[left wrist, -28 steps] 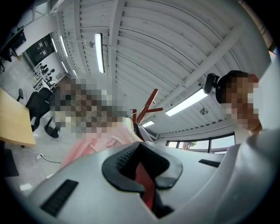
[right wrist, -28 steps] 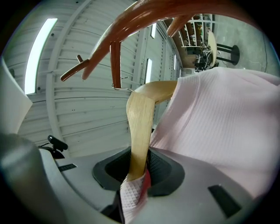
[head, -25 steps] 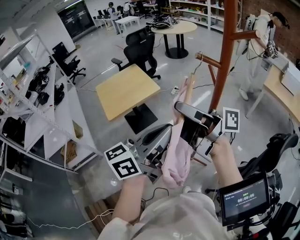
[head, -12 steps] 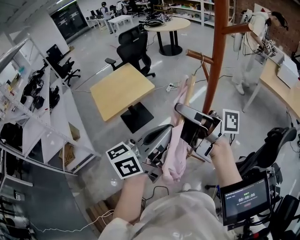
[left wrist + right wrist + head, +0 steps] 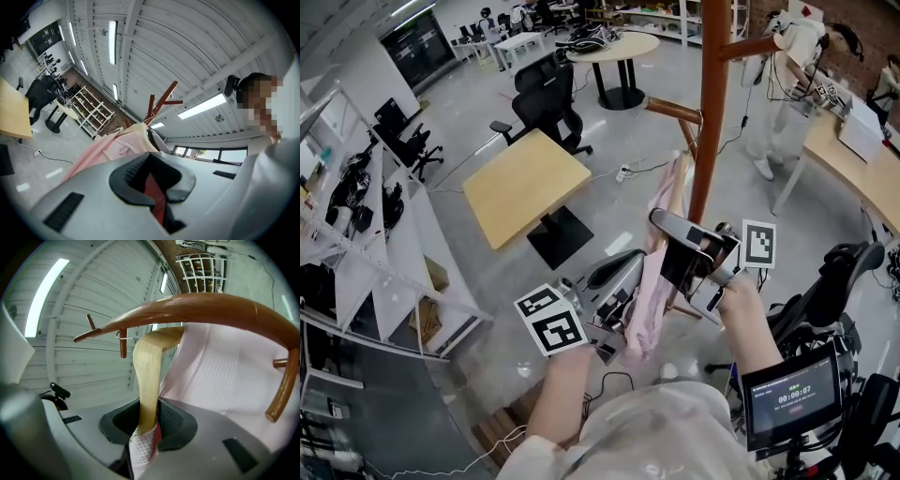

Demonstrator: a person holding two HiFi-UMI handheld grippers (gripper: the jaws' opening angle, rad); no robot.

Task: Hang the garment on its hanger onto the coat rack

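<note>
Two grippers raised: right gripper (image 5: 147, 425) clamped on the wooden hanger (image 5: 147, 376) arm, with the pink garment (image 5: 649, 281) draped on it, just left of the coat rack (image 5: 710, 112) pole. Left gripper (image 5: 152, 180) jaws are together, nothing between them, near the garment's lower end; contact unclear.

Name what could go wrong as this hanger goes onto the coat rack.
The right gripper clamps only one end of the wooden hanger, so it might twist or slip. The pink garment drapes loosely and could slide off. The small hook may miss the coat rack peg.
</note>
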